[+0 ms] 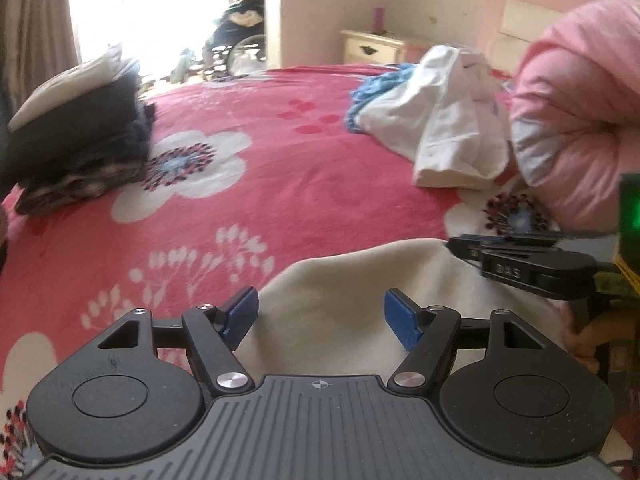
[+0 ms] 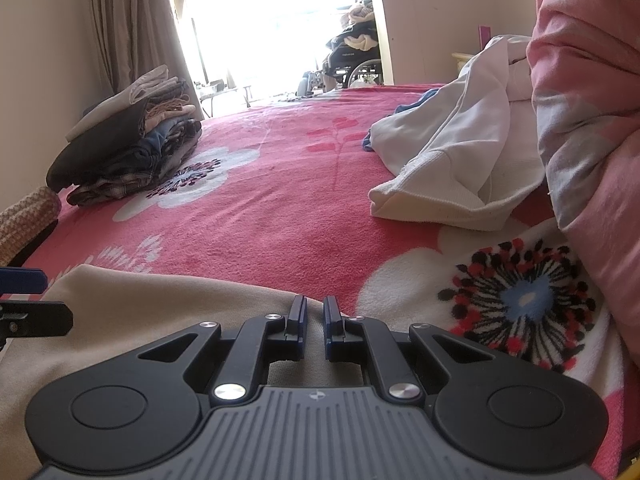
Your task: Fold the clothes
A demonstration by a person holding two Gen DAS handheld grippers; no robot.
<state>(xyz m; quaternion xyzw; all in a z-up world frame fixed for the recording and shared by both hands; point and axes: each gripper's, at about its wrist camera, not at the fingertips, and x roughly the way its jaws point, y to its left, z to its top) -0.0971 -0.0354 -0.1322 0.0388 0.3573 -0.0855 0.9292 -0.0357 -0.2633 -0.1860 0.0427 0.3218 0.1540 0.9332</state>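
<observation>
Right gripper (image 2: 314, 322), nearly closed on the cream garment (image 2: 132, 312) at lower centre, risks slippage because only a thin fold is pinched.

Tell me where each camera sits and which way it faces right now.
Left wrist: on the left tool, facing down the bed over the cream garment; open fingers, the right tool and a hand show.
Right wrist: on the right tool, low over the same cream garment; nearly shut fingers show, the left tool's tip at the left edge.
Both share the folded stack, white garment, pink quilt and bright doorway.
</observation>
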